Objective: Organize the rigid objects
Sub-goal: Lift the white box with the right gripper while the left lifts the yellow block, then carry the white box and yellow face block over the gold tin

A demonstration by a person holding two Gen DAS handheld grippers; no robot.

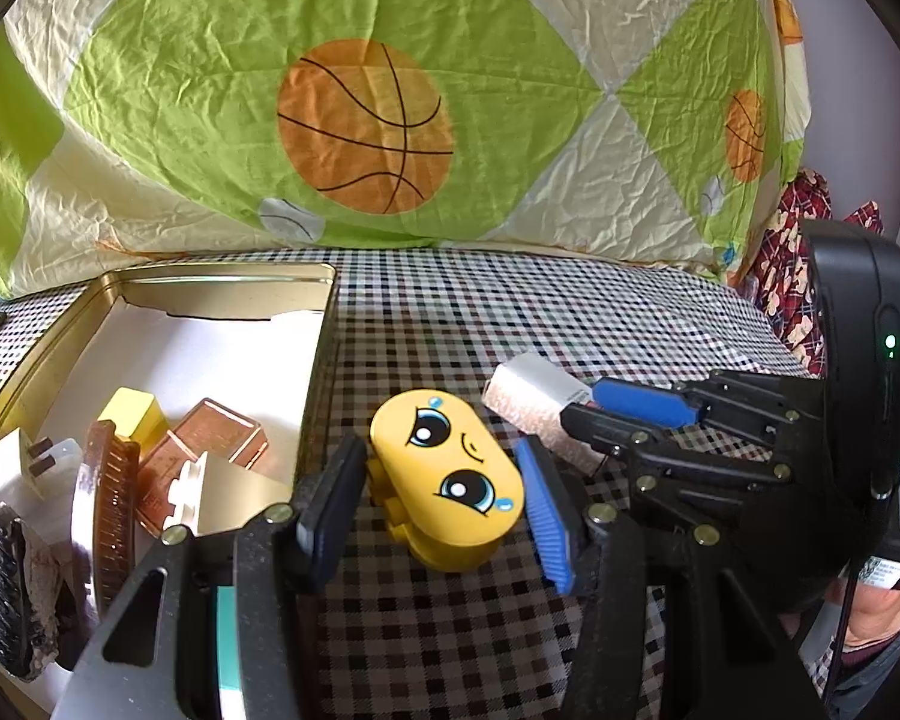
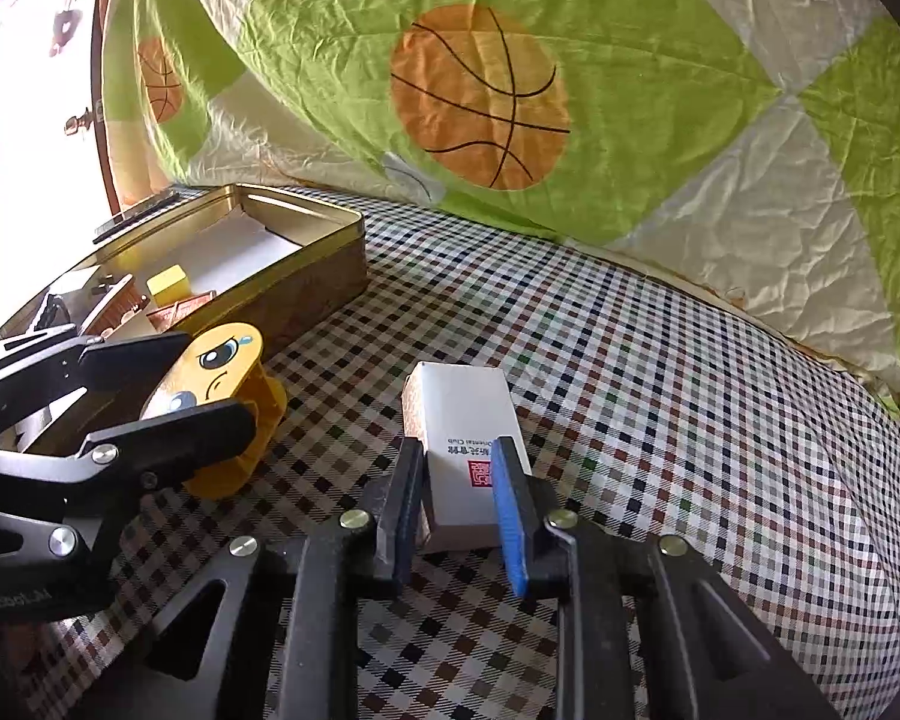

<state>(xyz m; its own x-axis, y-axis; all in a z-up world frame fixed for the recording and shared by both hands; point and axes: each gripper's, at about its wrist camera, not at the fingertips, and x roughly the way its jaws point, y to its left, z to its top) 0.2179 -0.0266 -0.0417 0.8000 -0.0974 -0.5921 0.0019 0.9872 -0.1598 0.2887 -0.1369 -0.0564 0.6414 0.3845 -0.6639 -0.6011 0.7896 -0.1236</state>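
Note:
A yellow toy block with a cartoon face (image 1: 447, 477) lies on the checkered cloth between the fingers of my left gripper (image 1: 435, 510). The jaws stand around it with small gaps on both sides. It also shows in the right wrist view (image 2: 222, 396) with the left gripper (image 2: 168, 390) around it. My right gripper (image 2: 459, 498) is closed on a small white box (image 2: 465, 450) with red print, resting on the cloth. The same white box (image 1: 537, 408) and right gripper (image 1: 594, 414) show in the left wrist view.
A gold tin box (image 1: 222, 282) stands at the left, holding a yellow block (image 1: 132, 414), copper-coloured bars (image 1: 222, 435), a comb (image 1: 111, 498) and a white plug (image 1: 24, 468). A quilt with basketball prints (image 1: 366, 126) rises behind the table. The tin also shows in the right wrist view (image 2: 306, 282).

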